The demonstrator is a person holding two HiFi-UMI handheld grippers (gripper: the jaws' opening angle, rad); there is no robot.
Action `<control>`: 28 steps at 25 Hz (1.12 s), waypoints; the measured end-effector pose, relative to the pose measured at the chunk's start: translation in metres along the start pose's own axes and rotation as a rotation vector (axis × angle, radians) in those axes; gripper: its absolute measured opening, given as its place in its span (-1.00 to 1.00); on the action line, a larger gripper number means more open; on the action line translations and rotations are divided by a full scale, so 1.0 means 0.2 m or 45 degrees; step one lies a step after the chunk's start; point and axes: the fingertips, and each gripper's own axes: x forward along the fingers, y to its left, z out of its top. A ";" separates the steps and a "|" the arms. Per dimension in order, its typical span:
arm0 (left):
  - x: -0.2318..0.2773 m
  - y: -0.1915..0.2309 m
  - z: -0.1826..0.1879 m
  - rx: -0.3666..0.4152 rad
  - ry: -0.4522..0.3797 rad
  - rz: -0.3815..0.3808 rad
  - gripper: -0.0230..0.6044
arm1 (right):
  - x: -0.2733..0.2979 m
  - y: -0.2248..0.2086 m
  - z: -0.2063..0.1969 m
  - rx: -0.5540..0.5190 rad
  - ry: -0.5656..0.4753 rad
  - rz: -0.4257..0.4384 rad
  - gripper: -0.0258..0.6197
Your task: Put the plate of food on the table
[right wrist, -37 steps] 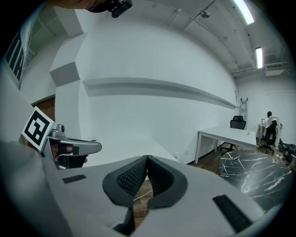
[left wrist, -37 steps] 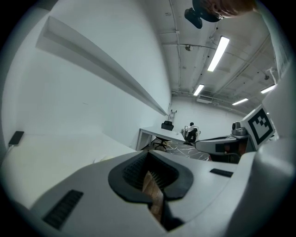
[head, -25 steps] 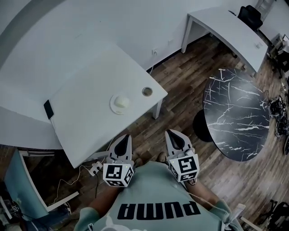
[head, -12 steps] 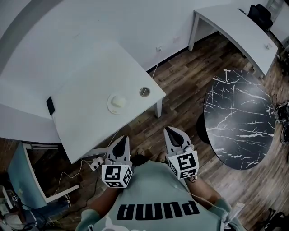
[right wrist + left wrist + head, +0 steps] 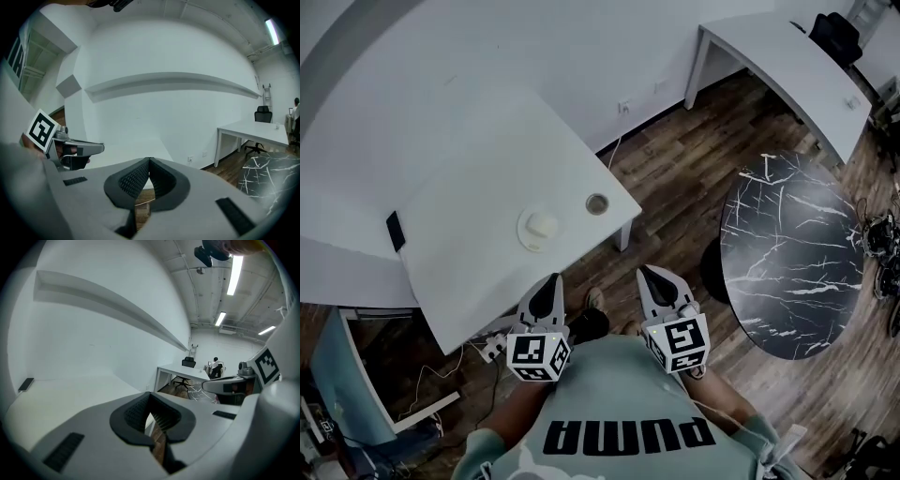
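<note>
**Moved closer, nothing gripped yet**

Both grippers have edged nearer the white table (image 5: 478,281) since the earlier frame.

Head view: plate of food (image 5: 538,228) sits on that table, near its front edge. It's still apart from L gripper (image 5: 550,284) and R gripper (image 5: 651,278). They're held low and side by side, prob. for a two-sided lift. Black marble table (image 5: 792,253) stands off to the right, maybe the destination.

L gripper view: pads (image 5: 137,412) together, nothing btwn.

R gripper view: jaws likewise closed, empty.
</note>
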 end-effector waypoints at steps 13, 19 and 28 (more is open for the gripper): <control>0.23 0.33 0.08 -0.066 -0.005 -0.069 -0.91 | 0.44 0.09 0.12 -0.039 0.063 -0.016 -0.90; 0.33 0.52 -0.01 -0.123 0.104 -0.067 -0.91 | 0.63 0.16 0.10 -0.056 0.143 0.014 -0.90; 0.42 0.74 -0.10 -0.133 0.181 -0.056 -0.91 | 0.90 0.28 0.03 -0.093 0.238 0.041 -0.90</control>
